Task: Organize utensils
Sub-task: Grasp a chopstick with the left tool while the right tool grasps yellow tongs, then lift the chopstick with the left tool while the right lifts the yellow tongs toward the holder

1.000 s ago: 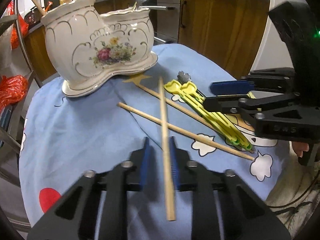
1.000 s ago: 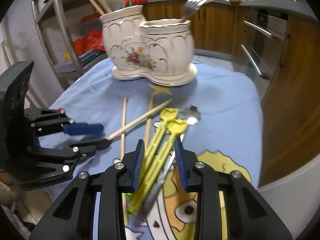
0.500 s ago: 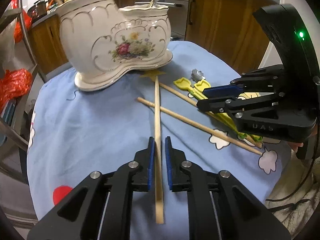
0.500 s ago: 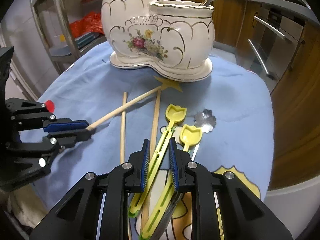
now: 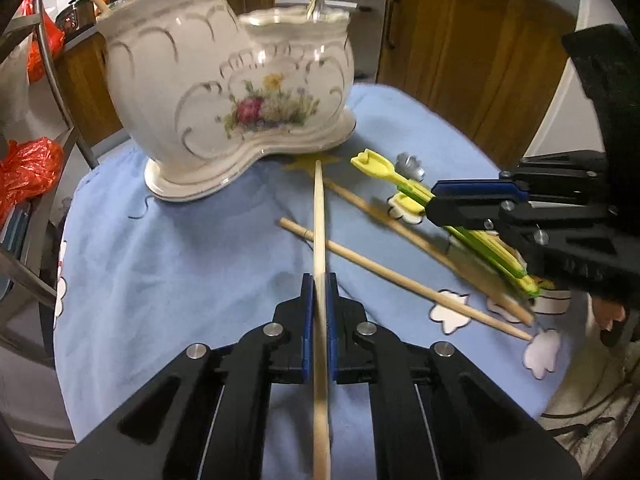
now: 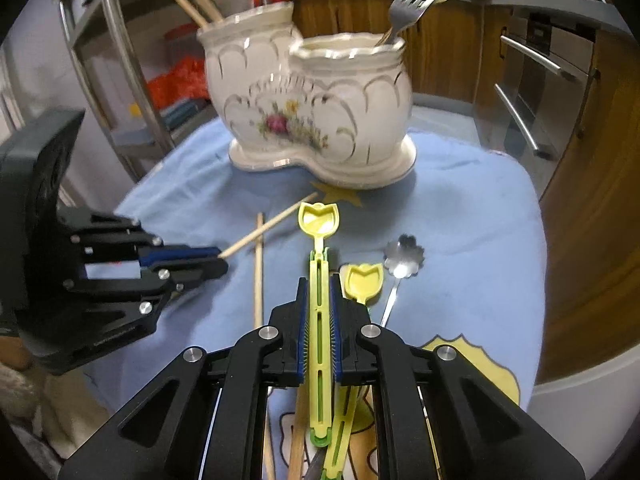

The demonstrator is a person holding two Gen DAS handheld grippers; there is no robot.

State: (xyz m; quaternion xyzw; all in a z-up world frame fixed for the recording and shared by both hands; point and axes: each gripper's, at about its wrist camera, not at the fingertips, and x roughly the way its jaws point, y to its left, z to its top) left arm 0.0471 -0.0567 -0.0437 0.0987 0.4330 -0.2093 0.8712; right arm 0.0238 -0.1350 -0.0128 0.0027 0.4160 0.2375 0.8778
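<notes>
- While the left gripper point(image 5: 318, 292) pinches a chopstick point(image 5: 319, 216) between its blue pads point(image 5: 306, 320), the stick runs forward along the fingers, its far tip near the foot of the holder point(image 5: 224, 92).
- That chopstick crosses over a second one point(image 5: 384, 272) lying slantwise on the blue cloth point(image 5: 180, 256); a third point(image 5: 404, 232) lies just beyond it, roughly parallel.
- From the right wrist view, the right gripper point(image 6: 319, 304) is pressed onto a yellow spoon point(image 6: 319, 240) by its green-edged handle, the tulip-shaped bowl pointing toward the holder.
- Whether the spoon is clear of the cloth cannot be told.
- Just right of it a second yellow spoon point(image 6: 363, 280) lies on the cloth, and beside that a metal spoon point(image 6: 403, 258) with a flower-shaped bowl.
- Standing at the far side of the cloth, the holder is white ceramic with a flower print and two compartments.
- Its taller compartment holds chopsticks point(image 6: 192, 0); the lower one holds a fork point(image 6: 408, 4), tines up.
- Seen from the right wrist, the left gripper point(image 6: 218, 258) sits to the left, the chopstick sticking out past its tips.
</notes>
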